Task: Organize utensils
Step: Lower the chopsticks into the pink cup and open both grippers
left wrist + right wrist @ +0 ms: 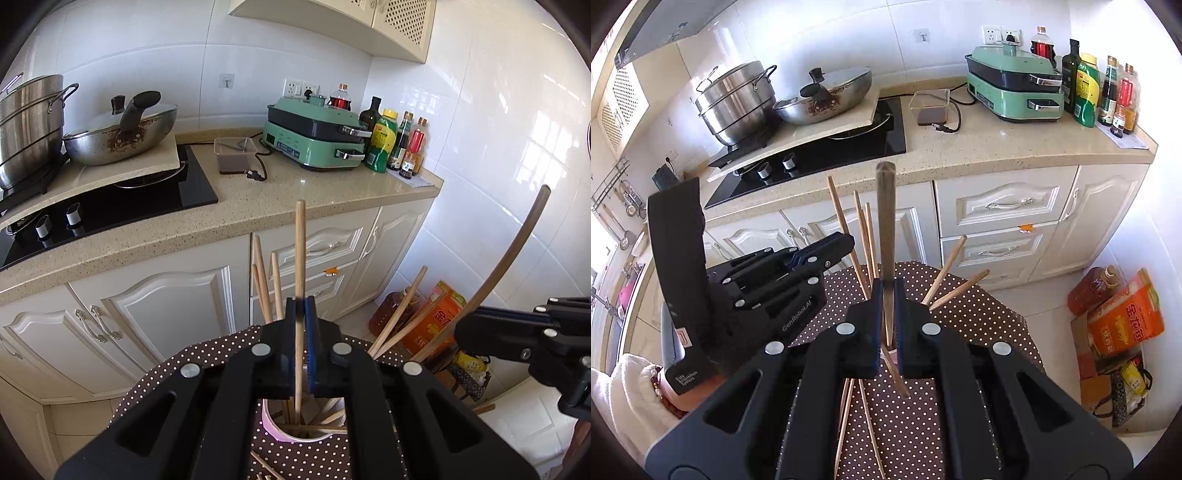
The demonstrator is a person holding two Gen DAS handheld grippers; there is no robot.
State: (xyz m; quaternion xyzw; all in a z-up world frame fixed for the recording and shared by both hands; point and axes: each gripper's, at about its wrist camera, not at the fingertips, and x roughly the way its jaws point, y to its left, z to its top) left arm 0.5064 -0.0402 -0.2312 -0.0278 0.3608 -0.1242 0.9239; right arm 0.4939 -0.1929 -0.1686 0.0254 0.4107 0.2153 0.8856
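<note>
Left wrist view — left gripper (301, 321) clamps a chopstick (300, 251) above cup (295, 437).

my left gripper (833, 247) is matte black with blue pads, round silver screw heads and white "genrobot.ai" lettering. my right gripper (888, 317) looks the same. a white fluffy sleeve (624, 384) and a beaded bracelet (658, 380) show.

Two hand-held grippers angle downward side by side: the left gripper (301, 314) clamped tight on an upright light wooden chopstick (300, 258), the right gripper (888, 295) clamped on a darker chopstick (885, 221), a white-sleeved wrist (631, 376) behind the left.
</note>
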